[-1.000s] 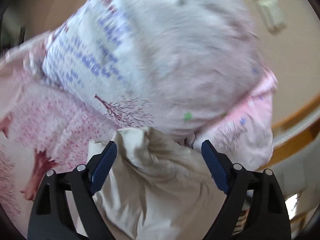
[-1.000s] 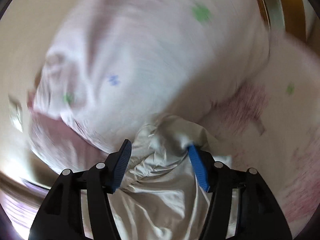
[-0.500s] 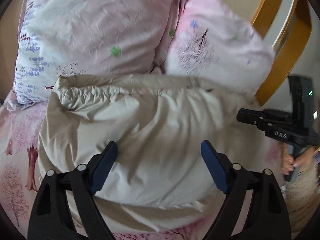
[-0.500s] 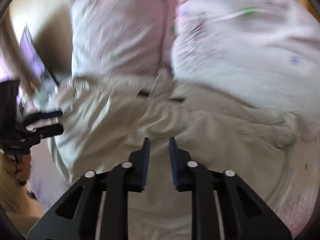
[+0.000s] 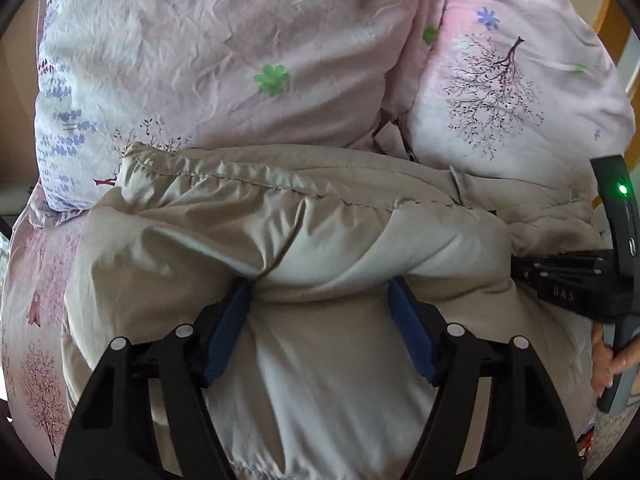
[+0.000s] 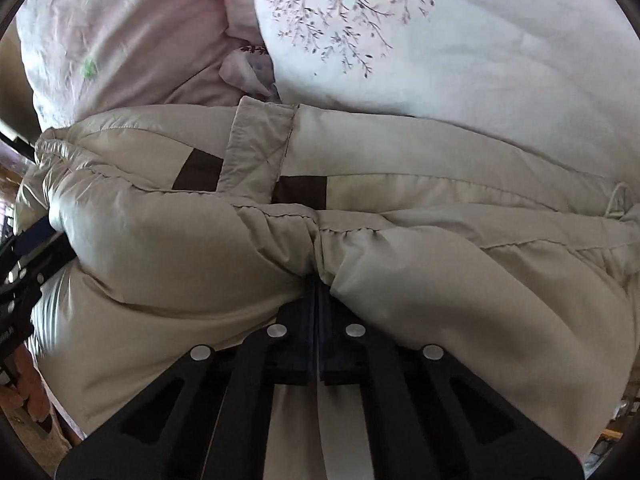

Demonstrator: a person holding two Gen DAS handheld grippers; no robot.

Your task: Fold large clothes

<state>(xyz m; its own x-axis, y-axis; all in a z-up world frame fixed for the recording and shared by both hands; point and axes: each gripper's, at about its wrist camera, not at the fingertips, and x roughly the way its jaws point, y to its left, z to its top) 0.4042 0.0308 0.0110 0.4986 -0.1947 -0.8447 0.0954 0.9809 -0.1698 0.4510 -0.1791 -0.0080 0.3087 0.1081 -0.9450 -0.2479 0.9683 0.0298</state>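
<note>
Ahead of both grippers, across the bed, lies the beige padded jacket (image 5: 320, 240), puffy and folded over on itself, with a stitched, gathered seam running side to side along its upper fold. From the right wrist view, a cloth flap (image 6: 256, 148) sits beyond the gripper with dark brown patches (image 6: 300, 190) on either side of it, and a thin drawstring (image 6: 616, 200) shows far out to the right.

The left gripper (image 5: 320, 304) has its blue-padded fingers (image 5: 228, 332) spread apart, pressed into the jacket's near bulge, fabric swelling between them; nothing is pinched. The right gripper (image 6: 318, 292) has its fingers drawn together, tips buried in a crease of the jacket; whether cloth is caught between them, I cannot tell.

Off to the right of the left gripper, the other tool's black body with a green light is seen, held by the person's hand (image 5: 604, 356) at the frame's edge.

Beyond the jacket, two pillows lean side by side: a pale pink one (image 5: 240, 52) with a green flower print, and a whiter one (image 5: 512, 80) with a dark tree print, both touching the jacket's far edge. Under everything is the pink bedsheet (image 5: 36, 320) printed with trees, visible left of the left gripper.
</note>
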